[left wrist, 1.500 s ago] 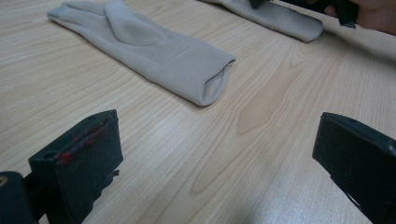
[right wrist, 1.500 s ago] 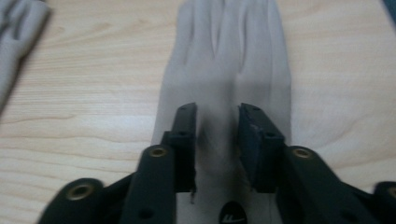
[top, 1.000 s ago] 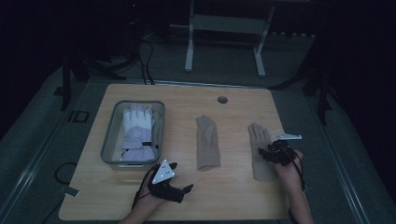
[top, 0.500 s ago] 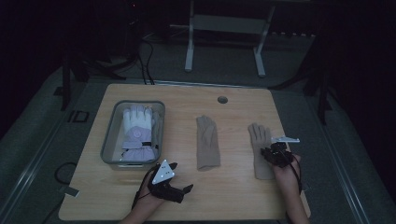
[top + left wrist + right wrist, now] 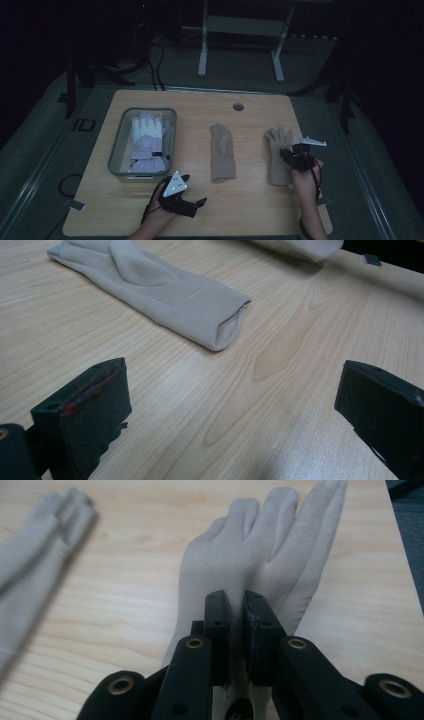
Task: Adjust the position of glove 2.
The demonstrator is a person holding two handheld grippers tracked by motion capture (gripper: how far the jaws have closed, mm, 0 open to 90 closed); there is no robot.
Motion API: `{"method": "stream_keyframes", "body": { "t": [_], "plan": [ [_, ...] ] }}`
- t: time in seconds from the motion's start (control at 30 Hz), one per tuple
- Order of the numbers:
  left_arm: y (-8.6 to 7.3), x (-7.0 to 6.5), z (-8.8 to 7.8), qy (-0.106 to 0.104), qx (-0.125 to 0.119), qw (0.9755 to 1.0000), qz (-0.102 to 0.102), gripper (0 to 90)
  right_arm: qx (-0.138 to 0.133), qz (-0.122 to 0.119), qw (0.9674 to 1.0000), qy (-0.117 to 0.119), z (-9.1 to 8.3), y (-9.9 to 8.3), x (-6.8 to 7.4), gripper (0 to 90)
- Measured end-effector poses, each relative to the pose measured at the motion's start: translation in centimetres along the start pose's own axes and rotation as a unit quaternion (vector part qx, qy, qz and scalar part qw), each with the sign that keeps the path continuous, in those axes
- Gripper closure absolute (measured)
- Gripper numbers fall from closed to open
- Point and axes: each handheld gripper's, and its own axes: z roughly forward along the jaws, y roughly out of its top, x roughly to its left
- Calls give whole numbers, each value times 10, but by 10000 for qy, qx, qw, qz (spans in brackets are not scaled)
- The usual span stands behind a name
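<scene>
Two beige gloves lie flat on the wooden table [image 5: 250,210]. My right gripper [image 5: 286,154] is over the right glove [image 5: 276,165]. In the right gripper view its jaws have just closed, and the gripper [image 5: 238,611] is shut on a pinched fold at the glove's palm [image 5: 260,555]. The middle glove [image 5: 222,157] lies untouched; its cuff faces my left gripper [image 5: 235,385]. My left gripper [image 5: 196,190] rests low near the table's front edge, open with nothing between its jaws.
A clear tray [image 5: 116,150] at the left holds a white and lavender glove pair [image 5: 146,137]. A round cable hole [image 5: 238,106] sits near the table's far edge. A metal stand [image 5: 240,25] is on the floor behind the table.
My right gripper's jaws closed onto the right glove and the hand rose slightly. The left gripper stayed where it was.
</scene>
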Motion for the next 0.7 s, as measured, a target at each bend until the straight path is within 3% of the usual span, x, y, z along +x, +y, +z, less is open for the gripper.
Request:
{"method": "stream_keyframes", "body": {
  "t": [0.3,0.7],
  "plan": [
    [0,0,0,17,10,10000,15,16,-416,18,9991,110,-17,25,25,822],
    [0,-1,0,16,2,10000,52,16,-580,12,9979,272,-23,52,65,822]
  ]
}}
